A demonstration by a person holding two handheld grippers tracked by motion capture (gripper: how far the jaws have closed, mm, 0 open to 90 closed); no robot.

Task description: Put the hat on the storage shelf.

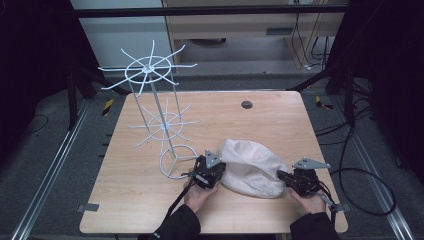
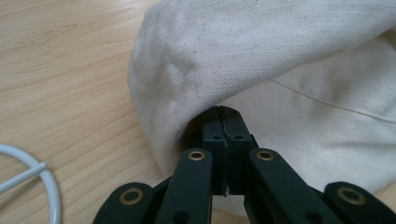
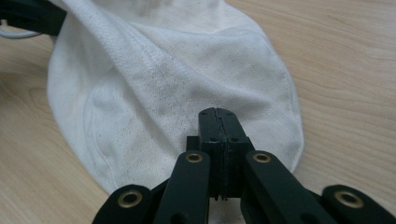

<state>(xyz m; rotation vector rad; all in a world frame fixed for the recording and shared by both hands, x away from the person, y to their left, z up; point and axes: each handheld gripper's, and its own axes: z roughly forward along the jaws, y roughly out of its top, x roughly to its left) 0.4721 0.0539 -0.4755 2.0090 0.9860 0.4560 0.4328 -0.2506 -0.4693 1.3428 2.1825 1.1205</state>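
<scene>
I am holding a cream cotton cloth cap [image 1: 252, 167], soft and crumpled, at about five o'clock on the light wooden counter [image 1: 280, 120], close to my side. My left hand-held gripper [image 1: 214, 172] is clenched on the cap's edge at its nine o'clock; in the left gripper view the jaws are pressed together with fabric folded around their tips. My right hand-held gripper [image 1: 282, 176] is clenched at the cap's three o'clock, though I cannot tell whether cloth is caught between its jaws. A white wire rack with two spoked tiers and a ring base [image 1: 155, 110] is standing at ten o'clock from the cap. I judge I am preparing to lift the cap; both grips should rise together, evenly, so the limp cloth is not slipping free.
</scene>
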